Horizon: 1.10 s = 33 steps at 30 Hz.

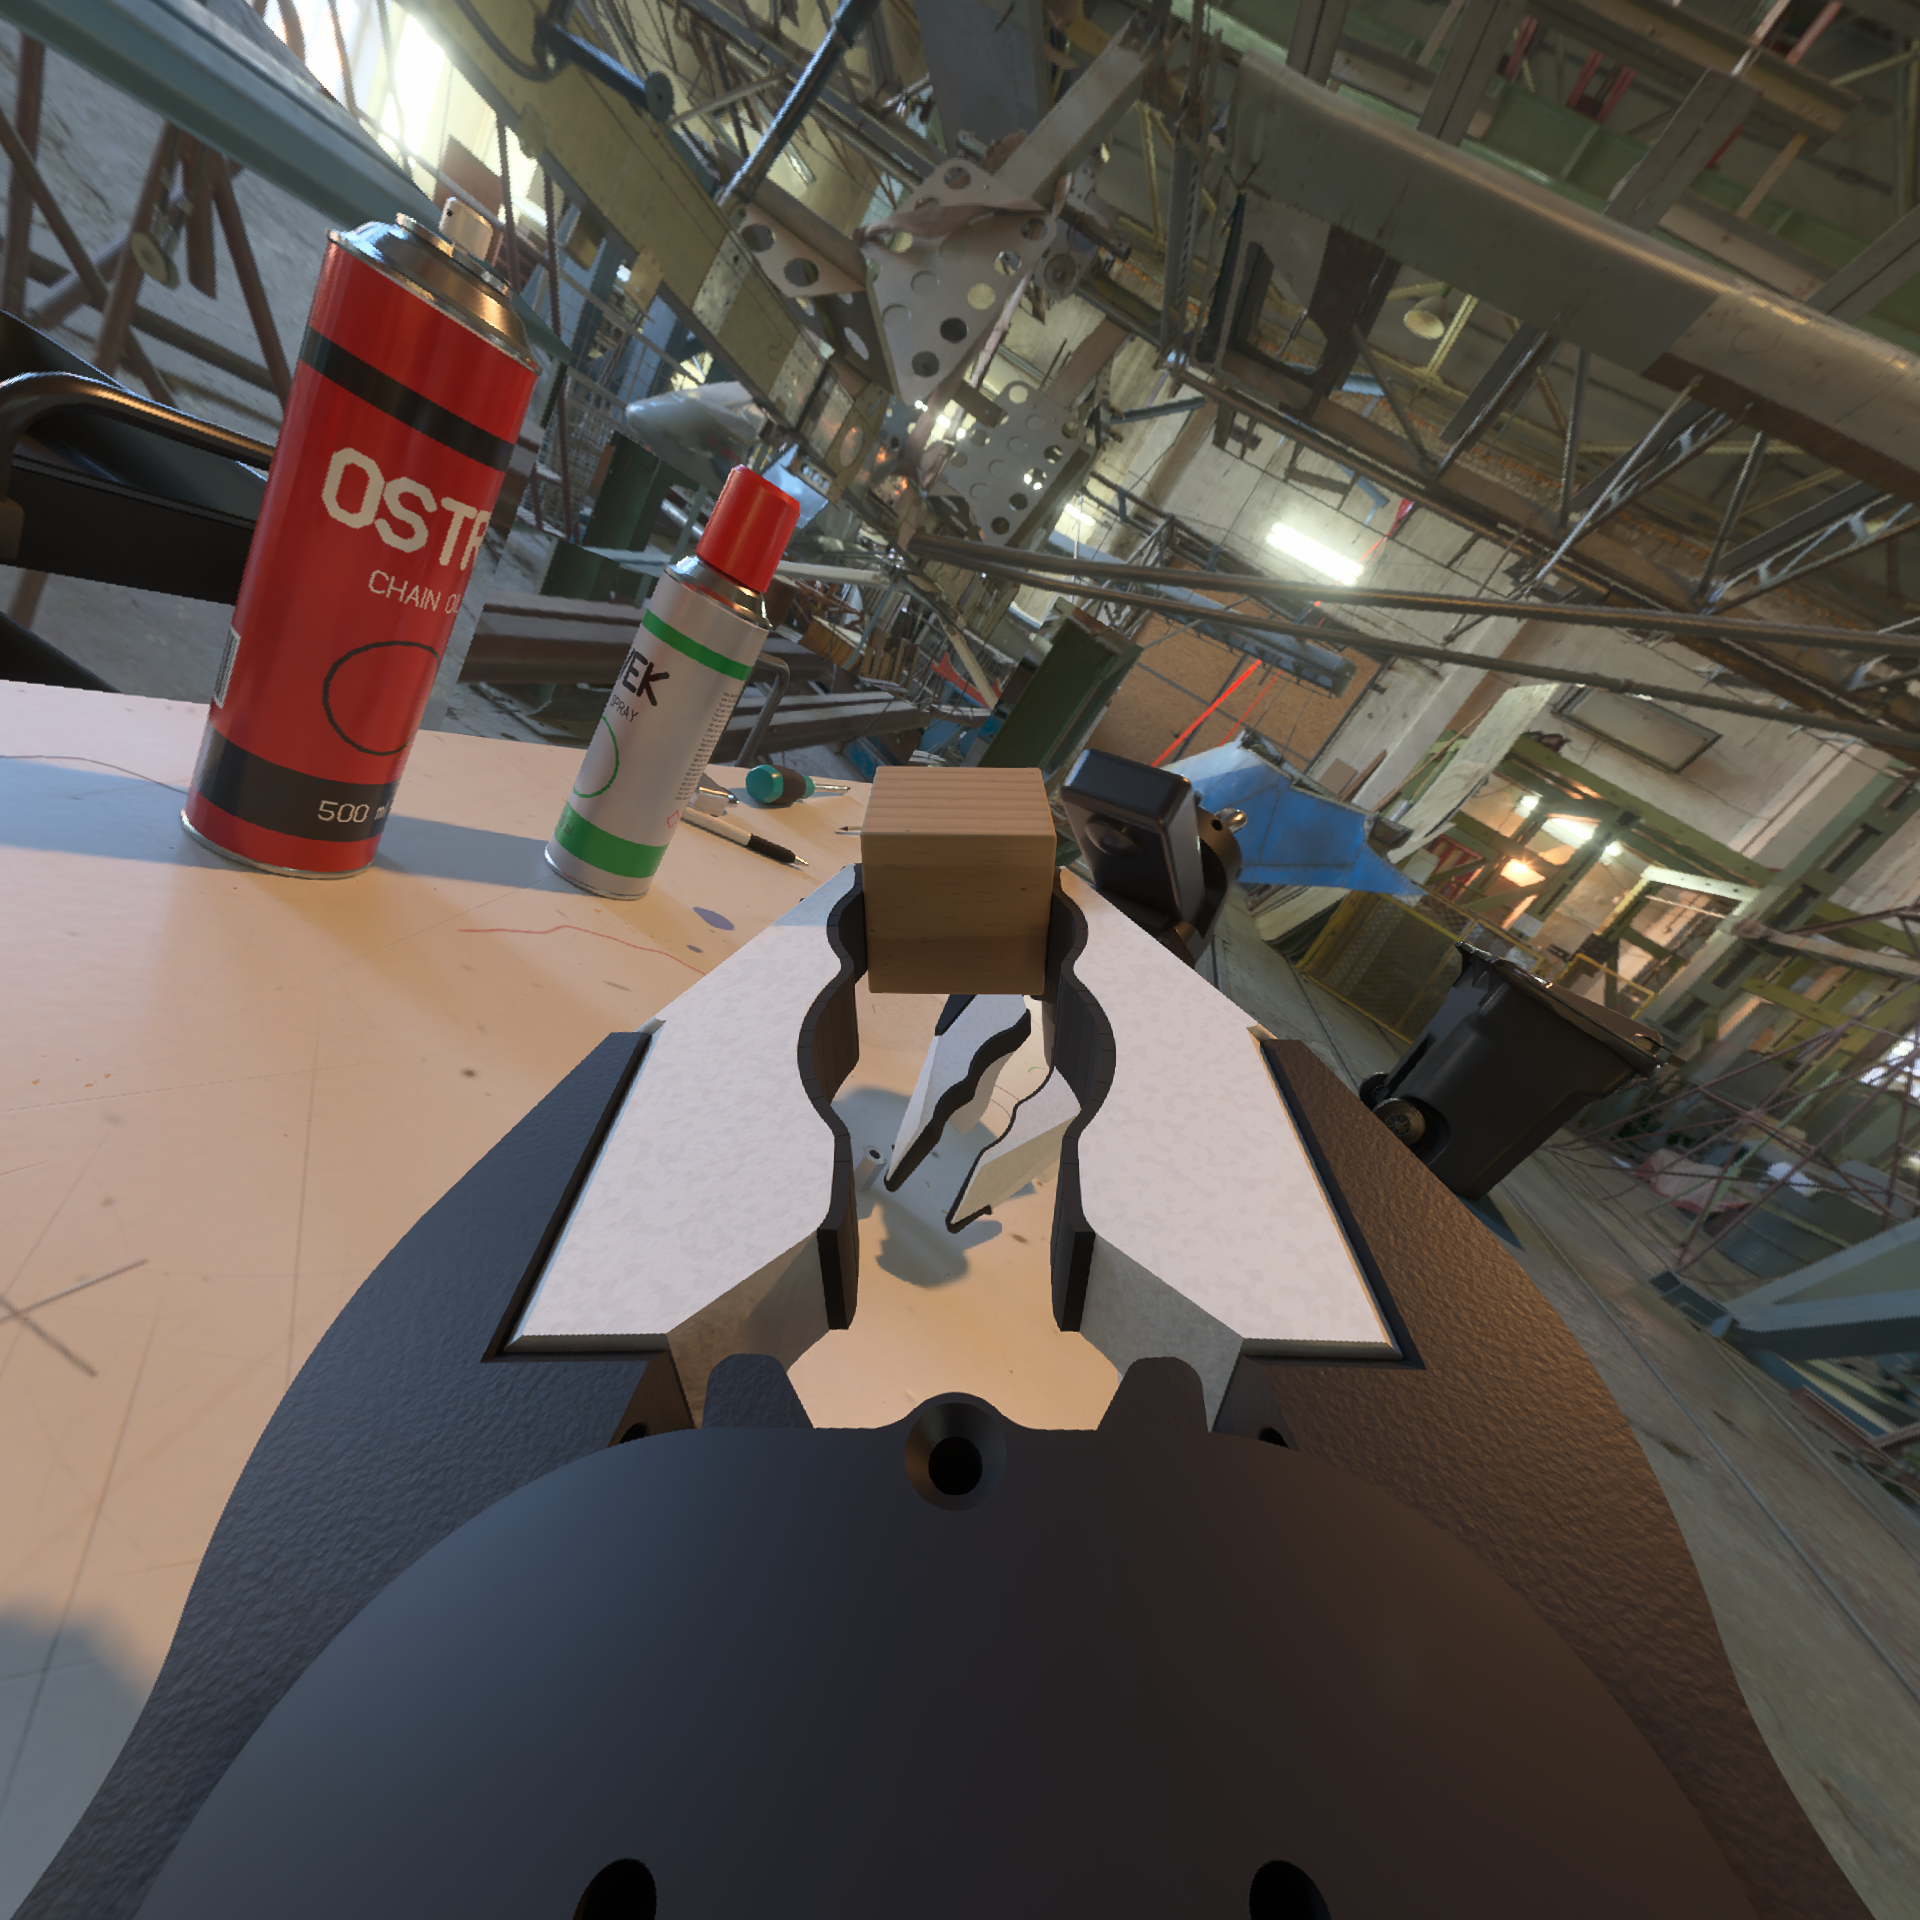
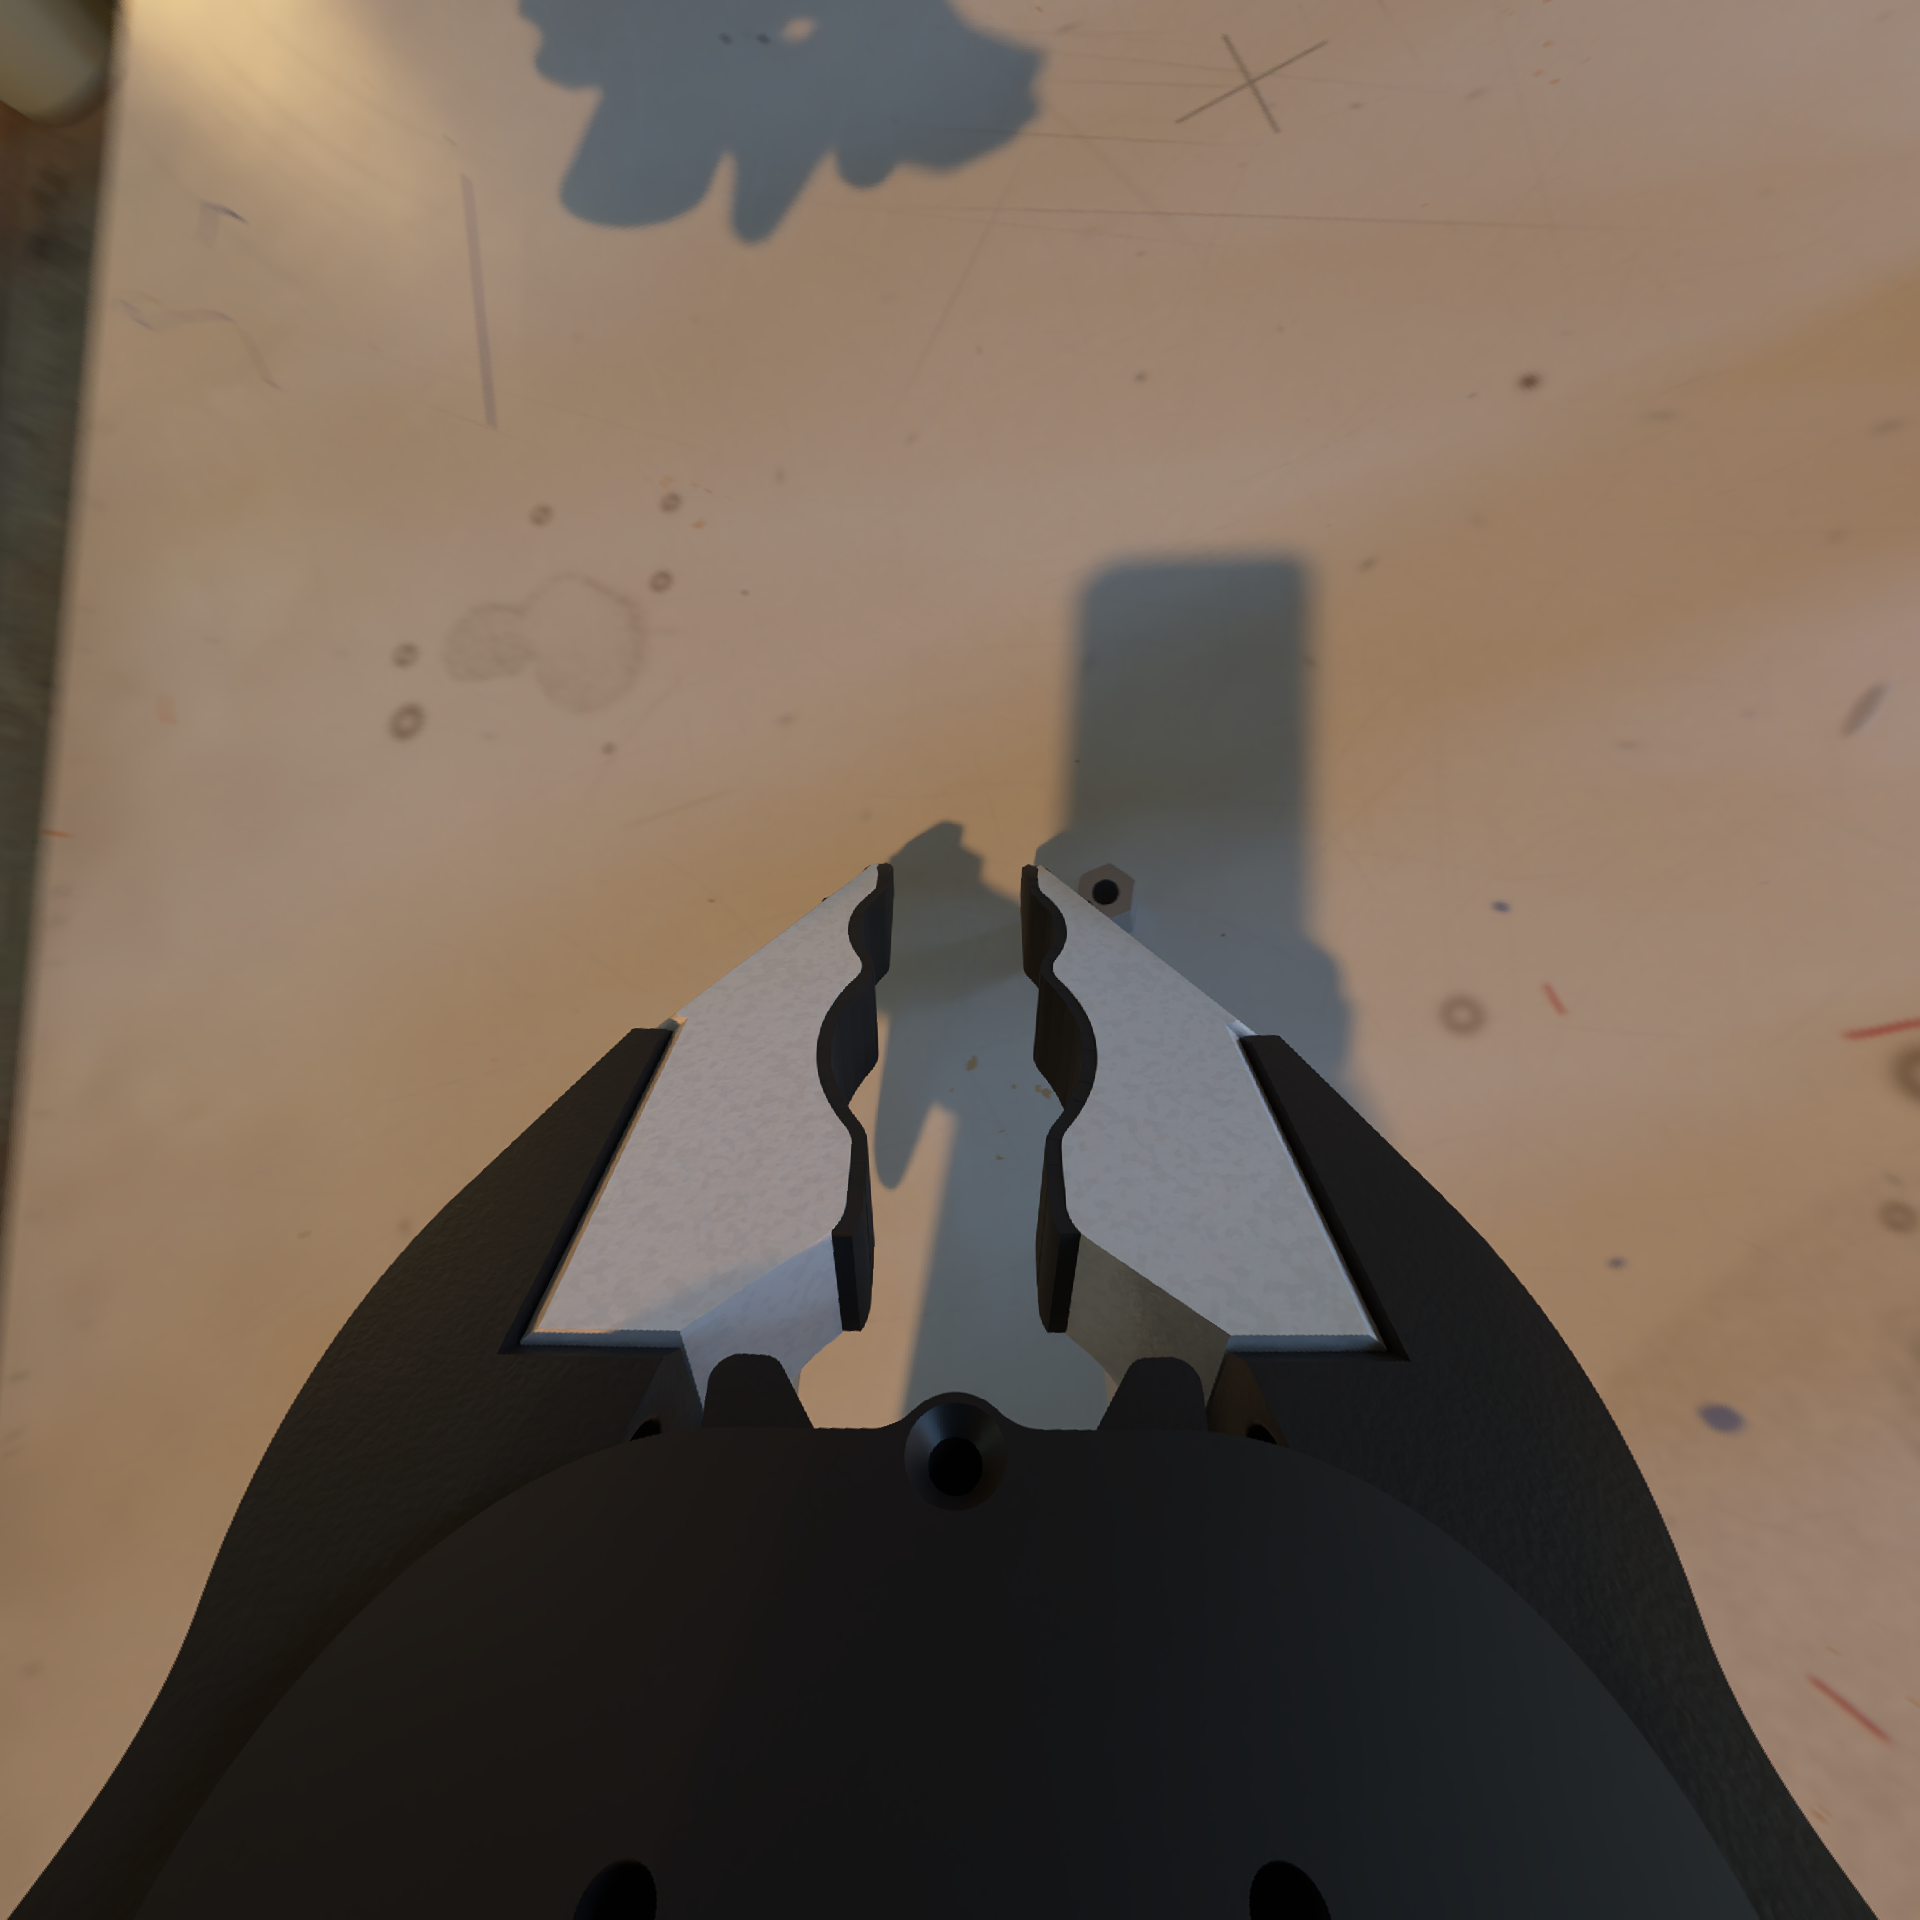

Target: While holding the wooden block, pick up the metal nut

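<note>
My left gripper is shut on the wooden block, a light cube held between its fingertips above the table. Past it, my right gripper points down at the table, its tips close to the surface. In the right wrist view the right gripper is open and empty. The small metal hex nut lies flat on the table just outside the right fingertip, not between the fingers.
A tall red spray can and a silver spray can with a red cap stand at the far left. A teal-handled screwdriver and a pen lie behind. The table edge runs along the right; a black bin stands below it.
</note>
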### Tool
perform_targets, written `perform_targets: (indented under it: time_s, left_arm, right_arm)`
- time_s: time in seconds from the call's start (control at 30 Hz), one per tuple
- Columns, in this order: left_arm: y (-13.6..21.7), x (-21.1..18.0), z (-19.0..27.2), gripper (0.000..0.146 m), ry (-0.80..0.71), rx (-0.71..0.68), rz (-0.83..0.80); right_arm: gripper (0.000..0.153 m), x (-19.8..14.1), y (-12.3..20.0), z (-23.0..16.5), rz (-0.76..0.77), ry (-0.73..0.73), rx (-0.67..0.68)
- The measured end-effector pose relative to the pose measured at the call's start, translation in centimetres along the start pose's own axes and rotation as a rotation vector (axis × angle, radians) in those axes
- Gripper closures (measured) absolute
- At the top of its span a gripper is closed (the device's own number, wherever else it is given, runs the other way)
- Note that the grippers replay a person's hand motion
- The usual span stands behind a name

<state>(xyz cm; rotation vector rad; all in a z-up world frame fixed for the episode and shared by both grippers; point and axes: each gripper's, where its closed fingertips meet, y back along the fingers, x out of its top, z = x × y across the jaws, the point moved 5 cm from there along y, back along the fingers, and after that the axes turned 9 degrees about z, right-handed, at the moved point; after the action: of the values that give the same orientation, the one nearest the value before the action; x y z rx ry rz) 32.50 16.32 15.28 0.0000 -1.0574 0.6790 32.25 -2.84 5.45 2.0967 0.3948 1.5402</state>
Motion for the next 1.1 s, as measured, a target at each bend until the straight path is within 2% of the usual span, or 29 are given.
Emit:
perform_targets:
  time_s: [0.1, 0.23, 0.37, 0.47, 0.57, 0.6, 0.7, 0.9, 1.1]
  left_arm:
    - [0.0, 0.0, 0.0, 0.113, 0.001, 0.001, -0.001]
    - [0.0, 0.0, 0.0, 0.113, -0.001, 0.001, -0.001]
    - [0.0, 0.0, 0.0, 0.113, 0.000, 0.000, -0.001]
    - [0.0, -0.1, 0.0, 0.113, -0.003, -0.001, -0.006]
    - [0.0, -0.1, 0.0, 0.113, -0.002, -0.001, -0.009]
    - [0.0, -0.1, 0.0, 0.113, -0.002, -0.001, -0.009]
    - [0.1, 0.0, 0.0, 0.113, 0.000, -0.001, -0.003]
    - [0.4, 0.4, -0.2, 0.113, 0.004, 0.006, 0.017]
    - [0.4, 0.4, -0.2, 0.113, 0.004, 0.005, 0.016]
  right_arm:
    - [0.127, 0.3, 0.1, -0.1, 0.019, 0.080, -0.079]
    - [0.129, 1.1, 1.6, 0.5, 0.083, 0.108, -0.183]
    - [0.127, 0.1, 1.0, 1.4, 0.021, 0.045, -0.220]
    - [0.127, -0.4, -0.1, 1.7, -0.016, 0.093, -0.270]
    - [0.143, -0.4, -0.6, 1.4, -0.019, 0.151, -0.299]
    - [0.143, -0.3, -0.7, 1.4, -0.026, 0.182, -0.309]
    - [0.143, 0.4, 0.0, 1.2, -0.058, 0.379, -0.408]
    - [0.143, 4.4, 3.9, 0.0, -0.127, 0.954, -0.673]
    - [0.143, 8.7, 8.0, -1.0, -0.221, 1.224, -0.824]
